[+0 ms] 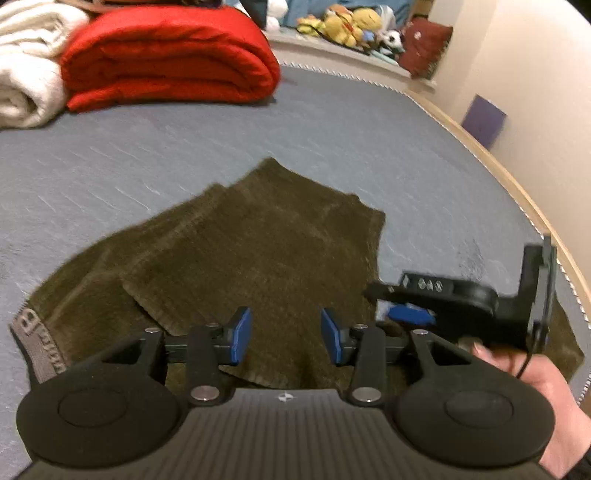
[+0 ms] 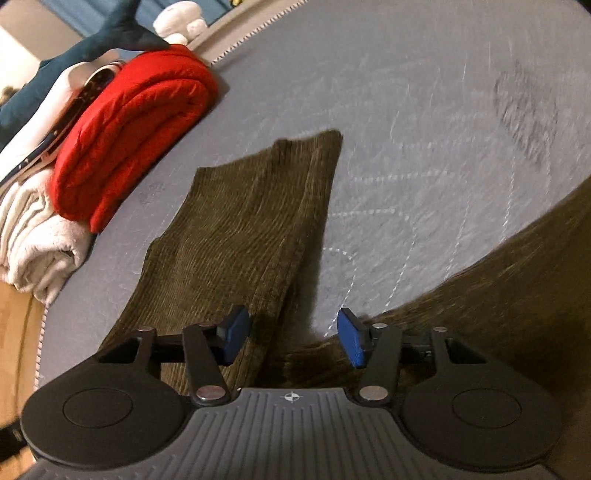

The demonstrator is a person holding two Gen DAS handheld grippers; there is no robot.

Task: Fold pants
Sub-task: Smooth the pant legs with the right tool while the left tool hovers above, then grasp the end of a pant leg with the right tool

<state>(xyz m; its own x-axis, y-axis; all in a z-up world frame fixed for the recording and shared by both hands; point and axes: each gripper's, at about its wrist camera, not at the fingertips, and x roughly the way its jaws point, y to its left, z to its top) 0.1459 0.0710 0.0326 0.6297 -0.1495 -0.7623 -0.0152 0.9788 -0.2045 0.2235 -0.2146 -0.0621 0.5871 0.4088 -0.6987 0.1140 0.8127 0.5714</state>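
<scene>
Dark olive corduroy pants (image 1: 258,251) lie flat on the grey-blue mattress (image 1: 332,129), partly folded over themselves. Their grey lettered waistband (image 1: 33,339) is at the near left. My left gripper (image 1: 287,336) hovers over the near part of the pants, open, with nothing pinched between its blue pads. In the left wrist view my right gripper (image 1: 391,302) shows blurred at the pants' right edge, held by a hand (image 1: 535,380). In the right wrist view one pants leg (image 2: 236,236) runs away from my right gripper (image 2: 294,336), which is open above the fabric, its pads apart.
A folded red blanket (image 1: 166,55) and a white blanket (image 1: 26,74) are stacked at the mattress's far left. Plush toys (image 1: 351,22) sit on a ledge behind. A wooden bed edge (image 1: 517,184) and a wall run along the right.
</scene>
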